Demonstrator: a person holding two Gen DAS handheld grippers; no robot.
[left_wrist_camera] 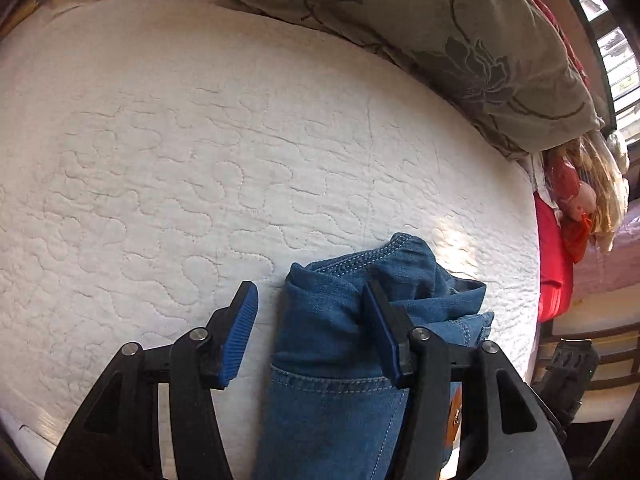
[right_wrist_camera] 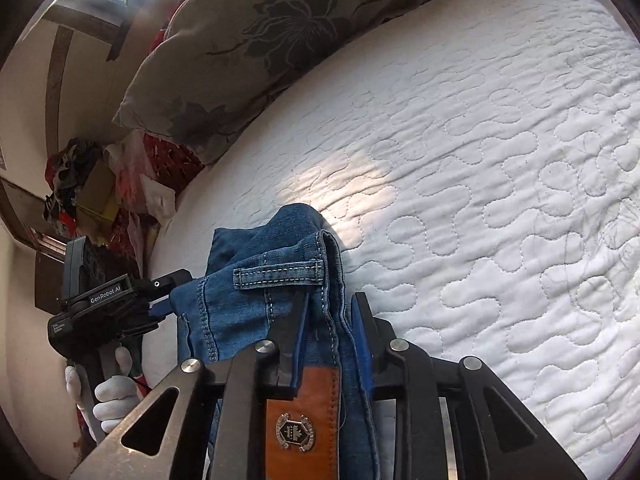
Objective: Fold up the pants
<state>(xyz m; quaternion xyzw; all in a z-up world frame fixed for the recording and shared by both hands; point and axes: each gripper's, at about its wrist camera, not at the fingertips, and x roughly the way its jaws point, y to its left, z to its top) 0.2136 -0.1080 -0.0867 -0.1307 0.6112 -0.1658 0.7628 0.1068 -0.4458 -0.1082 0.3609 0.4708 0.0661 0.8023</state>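
Note:
The blue denim pants [left_wrist_camera: 352, 320] lie bunched on the white quilted mattress [left_wrist_camera: 200, 160]. In the left wrist view my left gripper [left_wrist_camera: 310, 320] is open, its blue pads either side of the denim, the right pad touching the cloth. In the right wrist view my right gripper [right_wrist_camera: 330, 328] is shut on the pants' waistband [right_wrist_camera: 304, 276], by the belt loop and the brown leather patch [right_wrist_camera: 302, 420]. The left gripper [right_wrist_camera: 120, 304], held by a white-gloved hand, shows at the left edge of the pants.
A grey floral pillow [left_wrist_camera: 440, 32] lies along the far side of the mattress; it also shows in the right wrist view [right_wrist_camera: 256, 40]. Red bedding and a doll [left_wrist_camera: 576, 200] sit past the mattress edge. Cluttered items [right_wrist_camera: 92, 192] are piled by the wall.

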